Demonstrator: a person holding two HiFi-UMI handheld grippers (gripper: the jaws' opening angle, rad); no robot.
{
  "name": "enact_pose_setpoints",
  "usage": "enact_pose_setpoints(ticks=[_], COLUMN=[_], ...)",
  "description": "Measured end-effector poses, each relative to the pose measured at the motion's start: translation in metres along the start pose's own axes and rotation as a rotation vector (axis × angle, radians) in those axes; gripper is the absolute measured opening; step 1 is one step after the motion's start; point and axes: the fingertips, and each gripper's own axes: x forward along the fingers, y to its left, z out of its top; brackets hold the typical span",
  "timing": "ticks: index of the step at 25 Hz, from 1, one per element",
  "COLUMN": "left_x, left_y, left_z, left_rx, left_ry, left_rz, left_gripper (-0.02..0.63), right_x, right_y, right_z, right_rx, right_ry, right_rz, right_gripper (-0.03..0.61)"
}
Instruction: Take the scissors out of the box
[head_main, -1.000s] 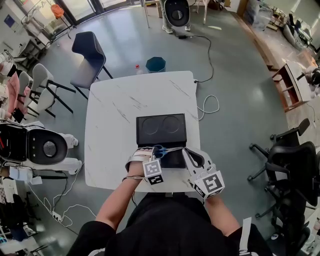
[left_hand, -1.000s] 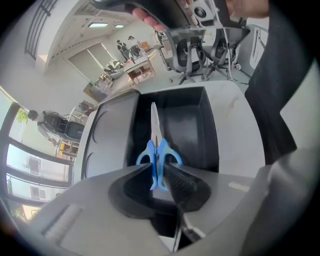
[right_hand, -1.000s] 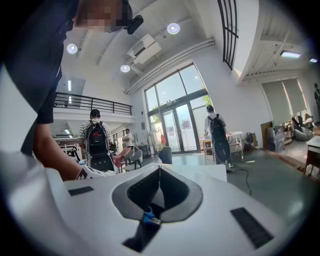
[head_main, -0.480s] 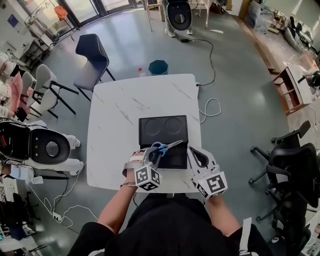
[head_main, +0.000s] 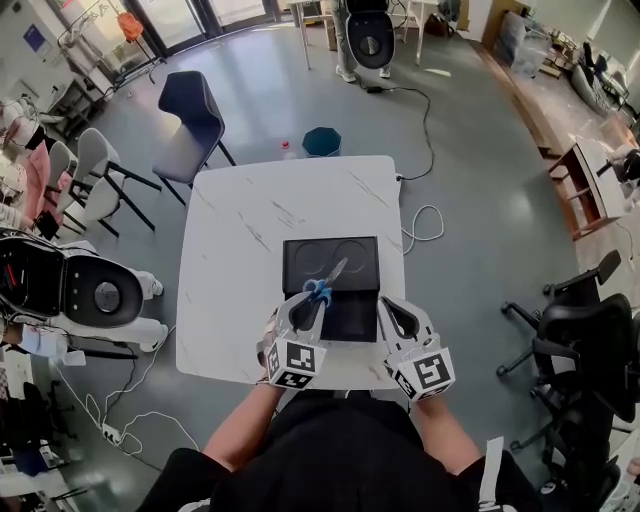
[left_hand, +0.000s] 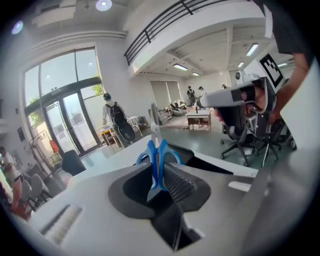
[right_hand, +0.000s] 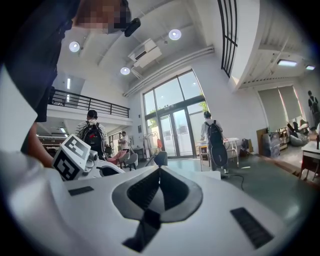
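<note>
The blue-handled scissors (head_main: 320, 291) are held over the near half of the open black box (head_main: 300, 250), with the steel blades angled away and to the right. My left gripper (head_main: 308, 306) is shut on the scissors' handles. In the left gripper view the scissors (left_hand: 156, 155) stand upright between the pads, blades up, with the left gripper (left_hand: 159, 172) closed on the handle loops. My right gripper (head_main: 397, 318) hovers beside the box's near right corner. The right gripper (right_hand: 159, 170) has its jaws together, with nothing between them.
The box rests on a white marble table (head_main: 240, 240) whose near edge is by my body. A dark chair (head_main: 190, 115) and a teal bin (head_main: 322, 140) stand beyond the far edge. A cable (head_main: 422, 222) lies on the floor at the right. Several people stand in the background.
My left gripper has risen and rolled with the scissors, lifting them out of the box; the blades swung from lying rightward to pointing away. The right gripper has kept still.
</note>
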Motion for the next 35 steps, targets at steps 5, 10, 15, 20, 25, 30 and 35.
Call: enact_pose_setpoints(ticks=[5, 10, 15, 20, 25, 30, 35], left_x=[-0.008, -0.017, -0.027, -0.034, -0.042, -0.05, -0.053], left_y=[0.008, 0.017, 0.022, 0.029, 0.039, 0.047, 0.051], left_z=[0.014, 0.03, 0.046, 0.054, 0.056, 0.06, 0.062], left_rx=[-0.15, -0.286, -0.306, -0.354, -0.384, -0.376, -0.371], left_ry=[-0.076, -0.16, -0.231, -0.274, -0.301, -0.321, -0.332], left_rz=[0.029, 0.027, 0.044, 0.06, 0.081, 0.099, 0.108], left_gripper=[0.083, 0.083, 0.084, 0.083, 0.083, 0.084, 0.084], right_x=[0.002, 0.005, 0.007, 0.01, 0.013, 0.018, 0.023], right_y=[0.003, 0.005, 0.003, -0.001, -0.001, 0.0, 0.001], right_z=[-0.001, 0.005, 0.014, 0.026, 0.042, 0.044, 0.044], right_rx=[-0.004, -0.008, -0.005, -0.027, -0.064, -0.089, -0.131], right_ry=[0.003, -0.007, -0.035, -0.053, -0.074, -0.071, -0.04], right_rz=[0.006, 0.005, -0.007, -0.044, -0.087, -0.096, -0.096], right_gripper=[0.008, 0.008, 0.008, 0.008, 0.008, 0.008, 0.006])
